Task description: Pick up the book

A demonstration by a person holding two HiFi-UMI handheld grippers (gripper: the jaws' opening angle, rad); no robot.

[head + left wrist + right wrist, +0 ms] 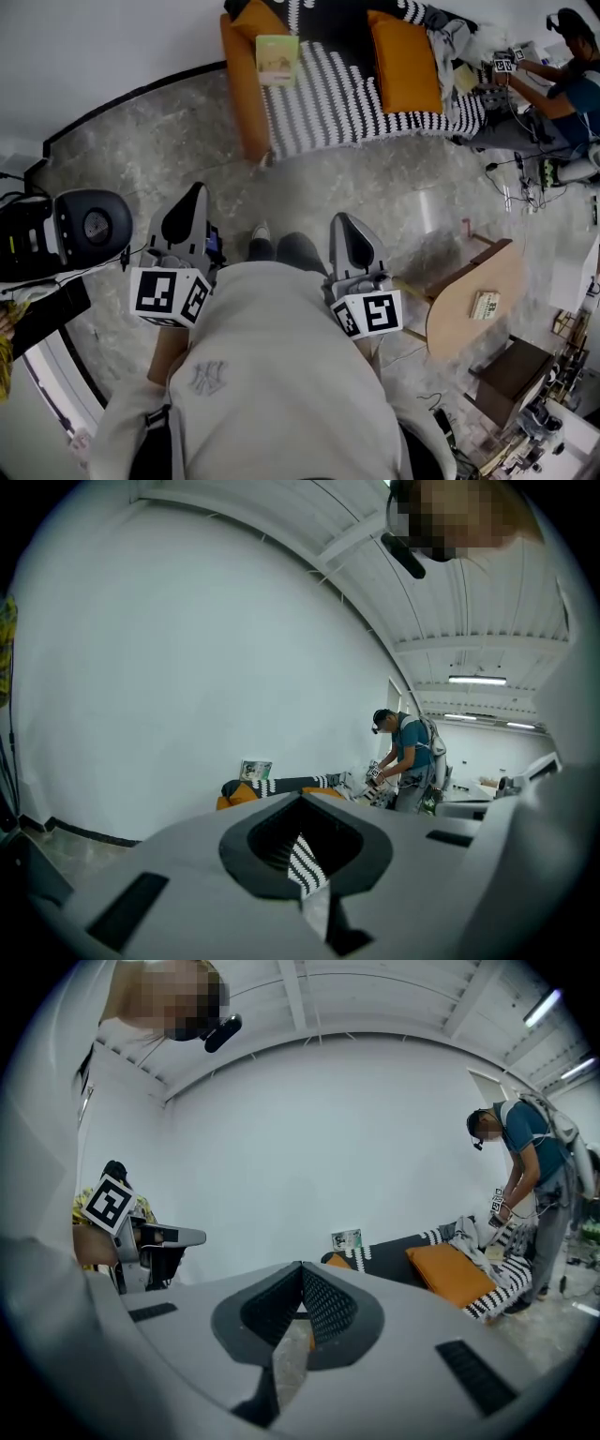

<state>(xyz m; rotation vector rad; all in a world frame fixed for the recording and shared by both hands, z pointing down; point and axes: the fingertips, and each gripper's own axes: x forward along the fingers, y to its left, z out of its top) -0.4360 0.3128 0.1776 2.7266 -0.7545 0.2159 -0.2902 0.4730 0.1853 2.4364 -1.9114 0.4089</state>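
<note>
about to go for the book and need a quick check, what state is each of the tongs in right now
Left tongs: closed, holding nothing.
Right tongs: closed, holding nothing.

Sofa [328,103]: book [277,58], cushion [403,61], maybe clothes [450,37].

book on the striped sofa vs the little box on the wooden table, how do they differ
The pale green picture book stands propped upright on the black-and-white striped sofa; the small beige box lies flat on the round wooden table. The book is ahead of the person, the box at their right. Both are rectangular.
</note>
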